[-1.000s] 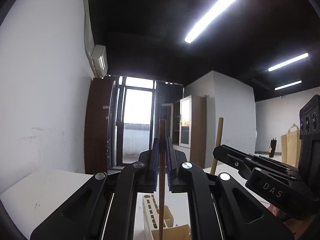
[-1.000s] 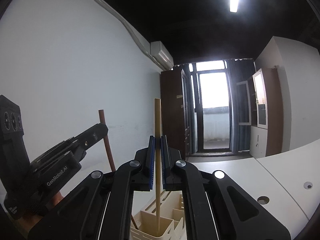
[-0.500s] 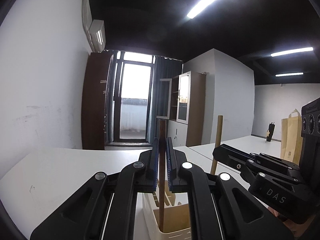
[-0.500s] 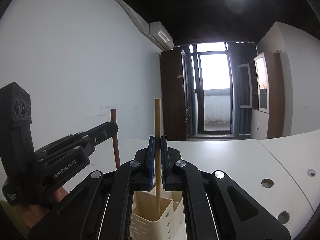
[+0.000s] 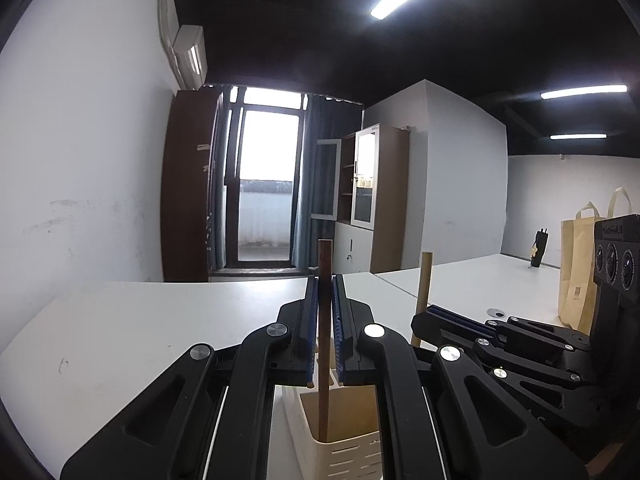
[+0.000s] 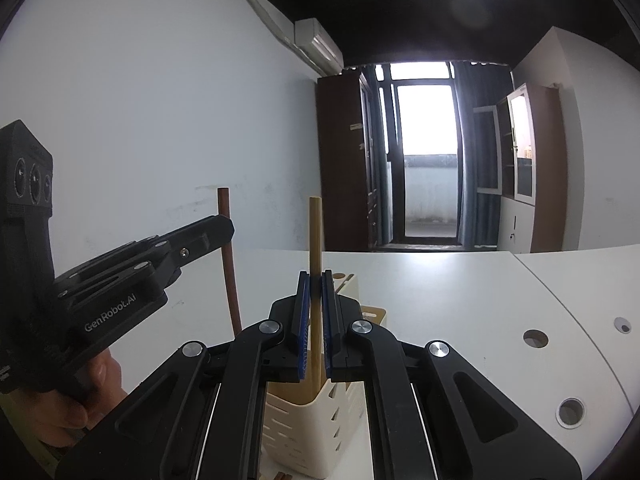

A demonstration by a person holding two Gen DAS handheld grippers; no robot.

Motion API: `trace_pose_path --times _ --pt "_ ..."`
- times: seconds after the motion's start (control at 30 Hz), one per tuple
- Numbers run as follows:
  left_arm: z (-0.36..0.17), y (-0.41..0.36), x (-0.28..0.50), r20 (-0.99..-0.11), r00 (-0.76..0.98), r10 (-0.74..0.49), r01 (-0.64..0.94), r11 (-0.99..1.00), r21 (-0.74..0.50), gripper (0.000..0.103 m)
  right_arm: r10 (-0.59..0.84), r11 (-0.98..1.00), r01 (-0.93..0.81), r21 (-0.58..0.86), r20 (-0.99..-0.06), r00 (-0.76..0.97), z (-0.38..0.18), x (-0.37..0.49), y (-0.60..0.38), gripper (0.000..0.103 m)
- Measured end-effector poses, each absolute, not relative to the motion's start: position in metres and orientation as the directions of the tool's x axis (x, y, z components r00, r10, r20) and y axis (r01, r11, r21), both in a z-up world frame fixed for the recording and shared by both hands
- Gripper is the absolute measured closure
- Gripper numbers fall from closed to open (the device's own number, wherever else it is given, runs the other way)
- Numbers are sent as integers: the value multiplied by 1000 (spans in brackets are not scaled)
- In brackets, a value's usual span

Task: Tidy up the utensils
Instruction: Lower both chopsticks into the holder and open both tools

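Note:
My left gripper [image 5: 325, 280] is shut on a dark brown wooden stick [image 5: 324, 344] held upright, its lower end inside a cream slotted utensil holder [image 5: 344, 454] on the white table. My right gripper [image 6: 316, 276] is shut on a light wooden stick [image 6: 315, 292], also upright with its lower end inside the same holder [image 6: 316, 428]. In the left wrist view the right gripper [image 5: 434, 312] and its light stick [image 5: 423, 288] show at right. In the right wrist view the left gripper [image 6: 222, 230] and the dark stick [image 6: 230, 268] show at left.
The white table [image 5: 140, 320] runs back to a white wall and a glass door. Round cable holes [image 6: 535, 338] sit in the table at right. A brown paper bag [image 5: 578, 268] stands on the far right table. A hand [image 6: 68, 412] holds the left gripper.
Both grippers have come down and tilted forward, so the sticks reach deeper into the holder and more of the table shows. Both stay shut on their sticks.

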State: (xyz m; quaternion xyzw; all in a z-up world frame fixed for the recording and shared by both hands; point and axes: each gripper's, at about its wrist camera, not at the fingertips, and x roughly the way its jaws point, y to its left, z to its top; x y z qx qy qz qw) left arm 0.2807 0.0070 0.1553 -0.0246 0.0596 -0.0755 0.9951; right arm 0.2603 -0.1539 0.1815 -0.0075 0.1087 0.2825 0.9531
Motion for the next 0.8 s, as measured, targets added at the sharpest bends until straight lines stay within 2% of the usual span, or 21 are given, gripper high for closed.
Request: trace_pose_path --times 0.2,0.5,0.57,0.6,0.8 --pt "153 9 285 -161 974 -158 152 987 -47 96 530 843 -536 41 -239 814 178 261 -153 96" --pt "153 15 282 -179 969 -170 160 985 -67 96 527 844 -533 51 -255 810 170 258 -156 96" --pt "155 18 280 -173 969 -175 164 983 -79 88 520 849 -526 46 -251 817 170 257 -157 88" --pt "156 19 279 -168 971 -172 161 984 -79 81 519 850 -525 46 -249 818 171 256 -158 86" --pt "159 27 272 -155 974 -166 152 983 -101 78 508 857 -514 48 -254 823 168 253 -162 85"
